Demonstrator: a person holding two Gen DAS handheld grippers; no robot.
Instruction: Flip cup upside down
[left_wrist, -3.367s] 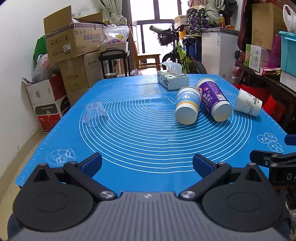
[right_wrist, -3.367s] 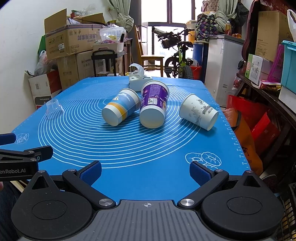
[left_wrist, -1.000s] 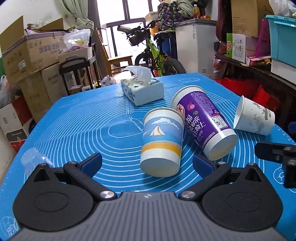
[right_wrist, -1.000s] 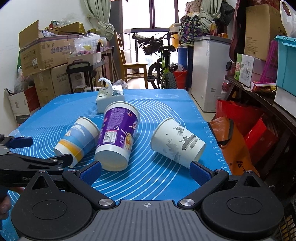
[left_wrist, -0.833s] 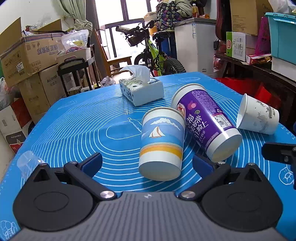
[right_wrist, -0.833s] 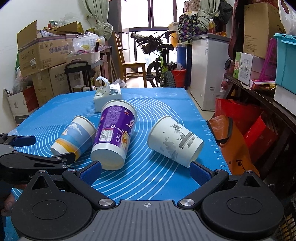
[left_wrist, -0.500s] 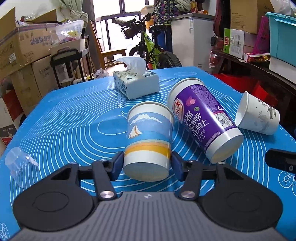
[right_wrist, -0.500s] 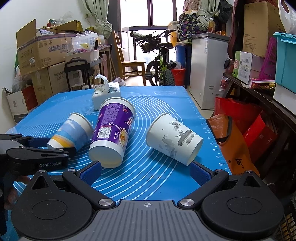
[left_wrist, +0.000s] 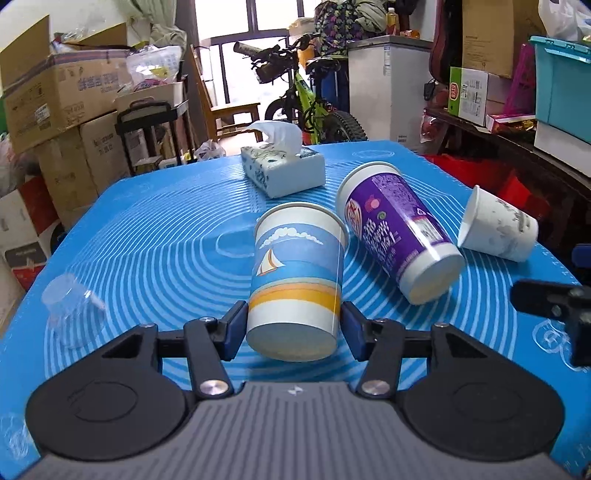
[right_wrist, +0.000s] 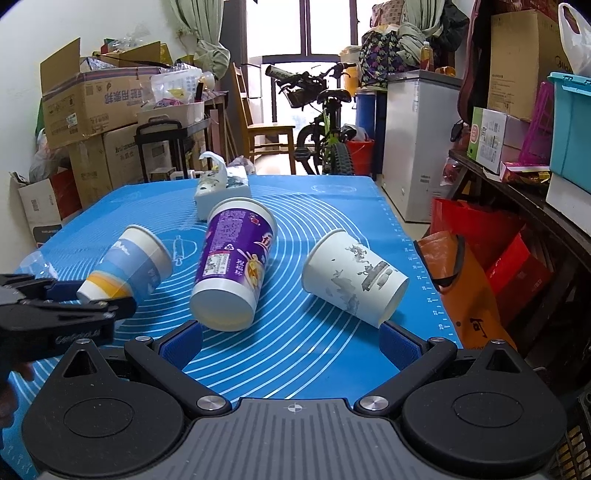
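My left gripper (left_wrist: 293, 326) is shut on the base of the sailboat cup (left_wrist: 295, 280), a blue, white and yellow paper cup. The cup is lifted off the blue mat (left_wrist: 166, 236), base toward me, mouth tilted up and away. From the right wrist view the same cup (right_wrist: 125, 264) hangs in the left gripper (right_wrist: 92, 295). A purple cup (right_wrist: 234, 266) and a white printed cup (right_wrist: 351, 278) lie on their sides. My right gripper (right_wrist: 291, 341) is open and empty, low in front of those two.
A tissue box (left_wrist: 282, 170) stands at the mat's far middle. A clear plastic cup (left_wrist: 72, 306) lies at the left edge. Cardboard boxes (left_wrist: 55, 96) stack beyond the left side; a shelf with bins (left_wrist: 554, 103) and red bags line the right.
My left gripper closed its jaws on the sailboat cup's base and raised it, tilting the mouth upward. My right gripper edged closer to the purple and white cups.
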